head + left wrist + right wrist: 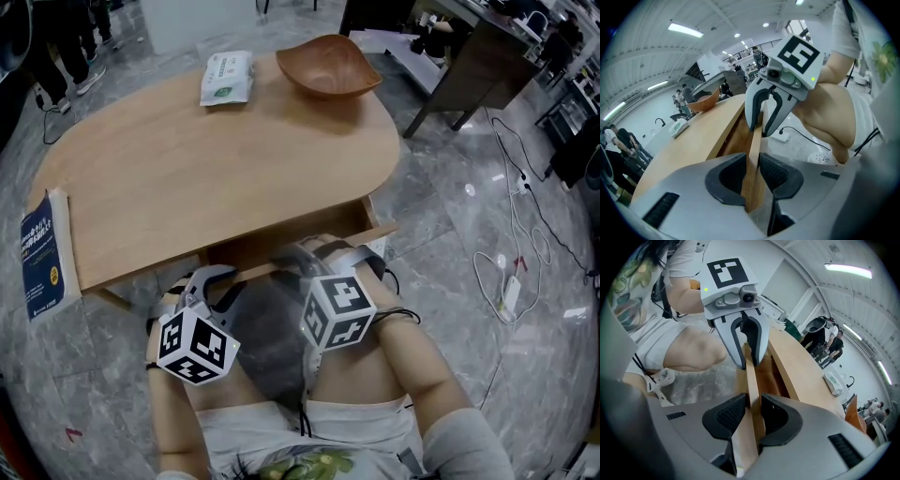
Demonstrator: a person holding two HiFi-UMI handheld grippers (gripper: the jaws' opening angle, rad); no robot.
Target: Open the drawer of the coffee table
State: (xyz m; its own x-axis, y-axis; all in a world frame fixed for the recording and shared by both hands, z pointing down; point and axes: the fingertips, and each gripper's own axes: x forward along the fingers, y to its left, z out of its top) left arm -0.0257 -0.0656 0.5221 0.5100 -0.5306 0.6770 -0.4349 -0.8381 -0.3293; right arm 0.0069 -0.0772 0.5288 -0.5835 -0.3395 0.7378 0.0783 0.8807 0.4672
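The coffee table [216, 169] has a light wooden top. Its drawer stands pulled out a little at the near side, and the drawer front [361, 234] is a thin wooden board. My left gripper [217, 274] and right gripper [319, 251] sit side by side over the board's top edge. In the left gripper view the drawer front [754, 140] runs between the pads of my left gripper [752, 176], which is shut on it, with the right gripper [761, 124] astride the board further along. The right gripper view shows my right gripper [753, 416] shut on the same drawer front [751, 376], the left gripper [747, 355] beyond.
On the tabletop lie a wooden bowl [328, 66] and a packet of wipes [227, 77] at the far side. A blue book [42, 255] rests at the left end. Cables and a power strip [511, 295] lie on the marble floor to the right. The person's knees are close behind the grippers.
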